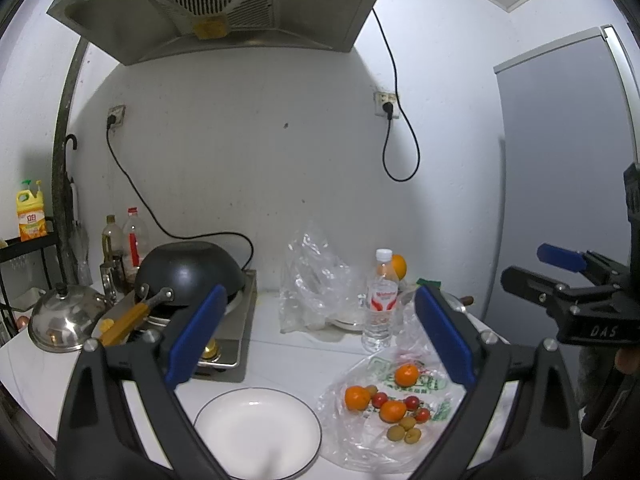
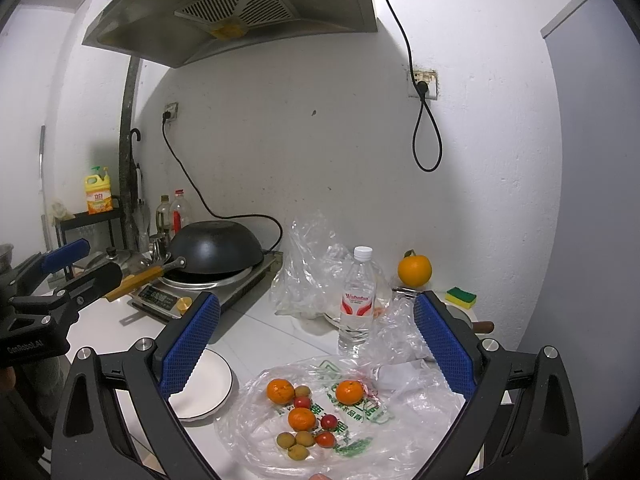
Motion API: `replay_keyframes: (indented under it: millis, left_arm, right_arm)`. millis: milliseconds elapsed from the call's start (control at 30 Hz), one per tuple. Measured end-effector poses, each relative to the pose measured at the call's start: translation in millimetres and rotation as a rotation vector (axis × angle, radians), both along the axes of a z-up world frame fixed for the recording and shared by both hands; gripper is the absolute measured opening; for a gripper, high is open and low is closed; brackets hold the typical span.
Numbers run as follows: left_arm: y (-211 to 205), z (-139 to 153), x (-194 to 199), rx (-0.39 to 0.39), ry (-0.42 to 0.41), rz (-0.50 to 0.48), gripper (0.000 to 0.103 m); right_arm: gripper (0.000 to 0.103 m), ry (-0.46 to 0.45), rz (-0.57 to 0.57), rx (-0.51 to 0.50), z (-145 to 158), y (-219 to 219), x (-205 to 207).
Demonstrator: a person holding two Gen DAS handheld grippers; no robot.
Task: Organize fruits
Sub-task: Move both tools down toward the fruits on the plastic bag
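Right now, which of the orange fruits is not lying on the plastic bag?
The big orange with a stem, standing by the wall behind the water bottle. The three small mandarins all lie on the printed plastic bag.

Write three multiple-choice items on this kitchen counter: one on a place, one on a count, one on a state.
1. Where do the small fruits lie?
A. on the white plate
B. on the flat plastic bag
C. in the wok

2. How many tangerines are on the plastic bag?
A. one
B. three
C. five

3. The white plate is:
A. empty
B. full of fruit
C. upside down

Answers: 1 B, the fruits rest on the bag's printed film; 2 B, three orange ones show there; 3 A, its bare white inside shows.
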State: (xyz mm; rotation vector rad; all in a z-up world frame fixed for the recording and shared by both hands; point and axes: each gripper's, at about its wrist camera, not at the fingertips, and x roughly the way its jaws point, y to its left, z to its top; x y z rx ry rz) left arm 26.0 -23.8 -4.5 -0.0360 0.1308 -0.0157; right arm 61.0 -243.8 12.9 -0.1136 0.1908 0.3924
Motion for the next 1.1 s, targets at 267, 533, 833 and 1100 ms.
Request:
replay_keyframes:
  millis: [267,533,833,1100]
  left_arm:
    - [-7.1,-1.8,8.3,0.009,0.02,-0.011,0.096]
    - [-25.1,-18.3,26.0,0.037,0.087,-0.028,0.096]
    - [-47.6,-42.0,45.1,0.066,0.154,-0.035,0.096]
    - [-63.1,-71.2,67.6,0.07,0.237,-0.043,0.096]
  right_arm:
    - [0.099,0.011,-0.007,0.005,-3.5,-4.6,3.5]
    - [0.099,0.051,-0.034,0.009,-20.8,-24.7,18.5]
    - [0.099,0.109,-0.034,0.004,-46.8,-46.5,35.6]
    - [0.099,0.16,0.005,-0.028,-69.4,-55.2,49.1]
